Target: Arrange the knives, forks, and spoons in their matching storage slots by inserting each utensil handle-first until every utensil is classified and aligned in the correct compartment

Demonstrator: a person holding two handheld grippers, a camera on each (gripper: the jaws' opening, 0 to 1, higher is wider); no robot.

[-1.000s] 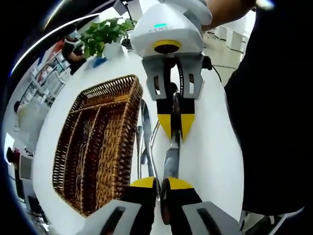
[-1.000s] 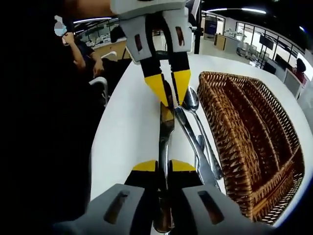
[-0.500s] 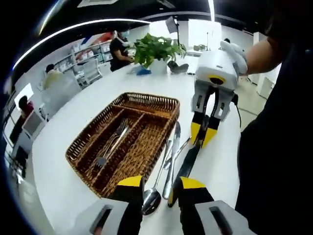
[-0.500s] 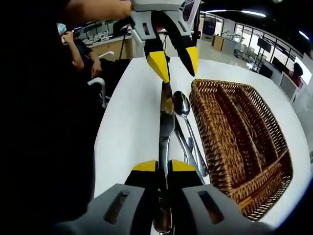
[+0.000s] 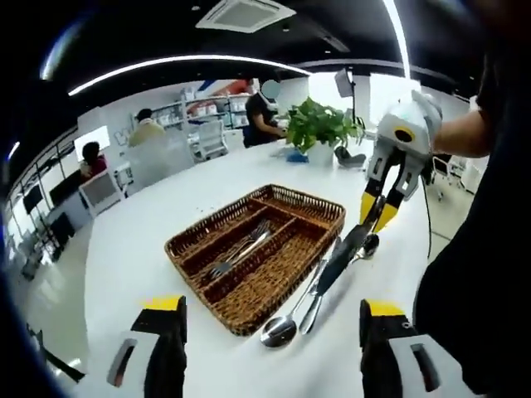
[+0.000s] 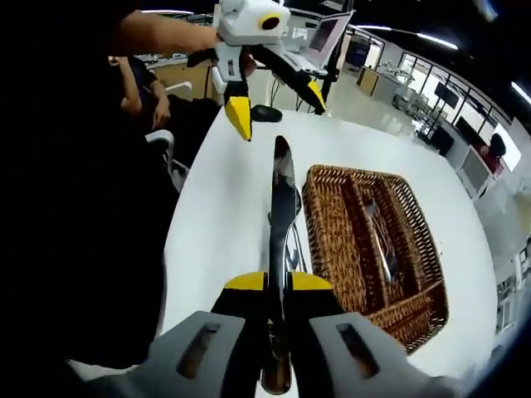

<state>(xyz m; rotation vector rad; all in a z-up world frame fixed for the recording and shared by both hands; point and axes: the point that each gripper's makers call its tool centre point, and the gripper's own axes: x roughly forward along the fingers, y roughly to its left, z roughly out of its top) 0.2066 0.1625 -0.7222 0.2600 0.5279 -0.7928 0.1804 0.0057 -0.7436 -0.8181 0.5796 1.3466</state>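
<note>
The right hand-held gripper (image 6: 267,290) is clamped on a knife (image 6: 280,211) above the counter (image 6: 220,224) beside the wicker tray (image 6: 332,232) — stiff, slick steel, best gripped at the handle. The left hand-held gripper (image 5: 270,319) gapes wide.

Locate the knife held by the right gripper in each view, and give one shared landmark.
Left gripper view: the knife is right of centre, slanting down from the right gripper, above the table.
Right gripper view: it rises up the centre, from that gripper's shut fingers.
Shared landmark: the wicker tray, beside the knife.
</note>
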